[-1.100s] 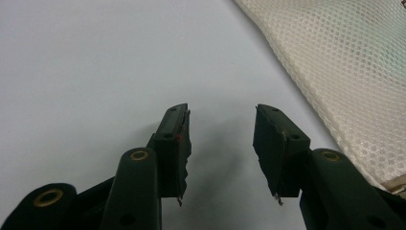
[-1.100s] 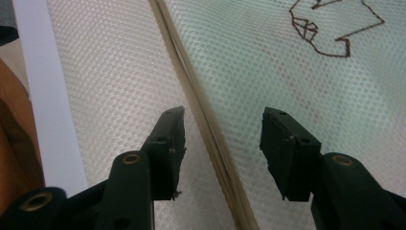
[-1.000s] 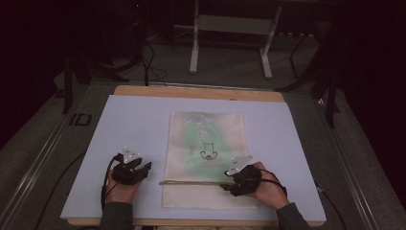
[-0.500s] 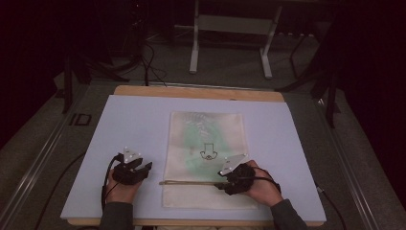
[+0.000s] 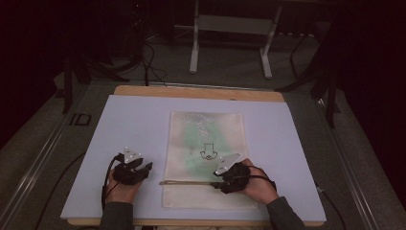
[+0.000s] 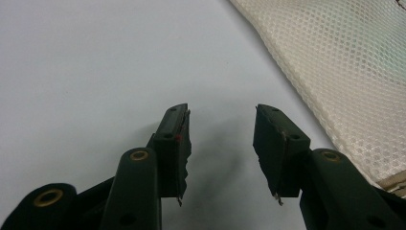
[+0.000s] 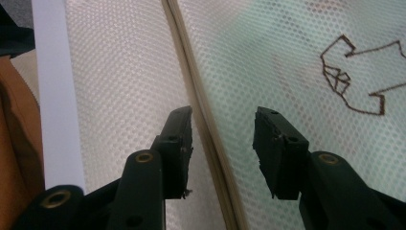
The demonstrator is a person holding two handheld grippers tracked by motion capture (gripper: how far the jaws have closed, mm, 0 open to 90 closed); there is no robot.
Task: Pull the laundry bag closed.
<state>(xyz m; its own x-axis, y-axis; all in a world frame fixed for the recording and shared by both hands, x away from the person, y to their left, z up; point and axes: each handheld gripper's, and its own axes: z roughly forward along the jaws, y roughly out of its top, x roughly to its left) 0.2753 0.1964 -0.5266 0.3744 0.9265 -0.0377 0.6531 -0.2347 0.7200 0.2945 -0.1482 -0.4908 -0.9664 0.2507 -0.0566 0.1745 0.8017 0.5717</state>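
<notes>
The mesh bag (image 5: 207, 160) is cream w/ a soft green patch inside and a small dark line drawing (image 5: 208, 152) near its middle. It lies flat on the pale mat (image 5: 119, 124), about mid-mat. Its long side runs from you to the far edge. A tan strip (image 5: 186, 182), maybe a zip, crosses the bag's near end, left to right.

Your right gripper (image 7: 222, 127) hangs over the bag's near right part, jaws wide apart w/ the strip between them, holding nothing. Your left gripper (image 6: 220, 129) sits on bare mat just left of the bag, jaws wide, nothing in them.
</notes>
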